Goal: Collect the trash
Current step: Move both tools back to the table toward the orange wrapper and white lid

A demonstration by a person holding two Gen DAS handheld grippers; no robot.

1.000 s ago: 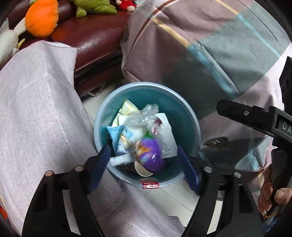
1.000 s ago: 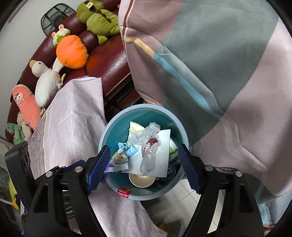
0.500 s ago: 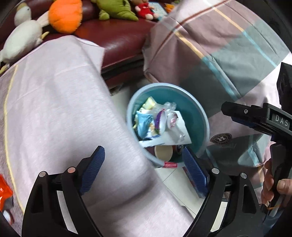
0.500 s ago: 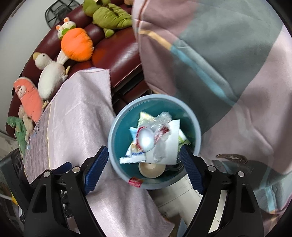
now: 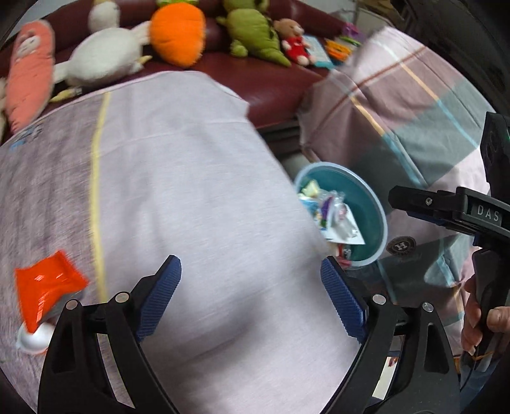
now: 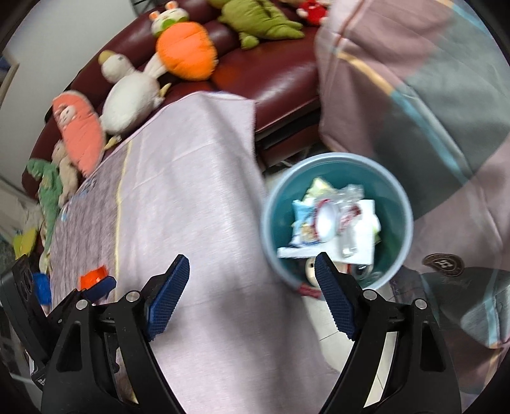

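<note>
A blue round bin (image 5: 373,203) (image 6: 274,203) holds wrappers, a paper sheet and a cup, and stands on the floor beside the cloth-covered table. An orange wrapper (image 5: 44,289) lies on the cloth at the left, over a white object (image 5: 32,339); it also shows in the right wrist view (image 6: 94,274). My left gripper (image 5: 251,286) is open and empty above the cloth. My right gripper (image 6: 251,280) is open and empty, over the table edge next to the bin; it also shows at the right of the left wrist view (image 5: 446,210).
A pale purple cloth (image 5: 191,178) covers the table. A dark red sofa (image 6: 280,73) behind it carries several plush toys, among them an orange one (image 5: 177,30). A plaid blanket (image 6: 430,95) hangs at the right. A small red wrapper (image 6: 307,290) lies on the floor by the bin.
Both grippers have swung left, away from the bin and over the cloth-covered table. The orange wrapper has come into view at the left. Both stay open.
</note>
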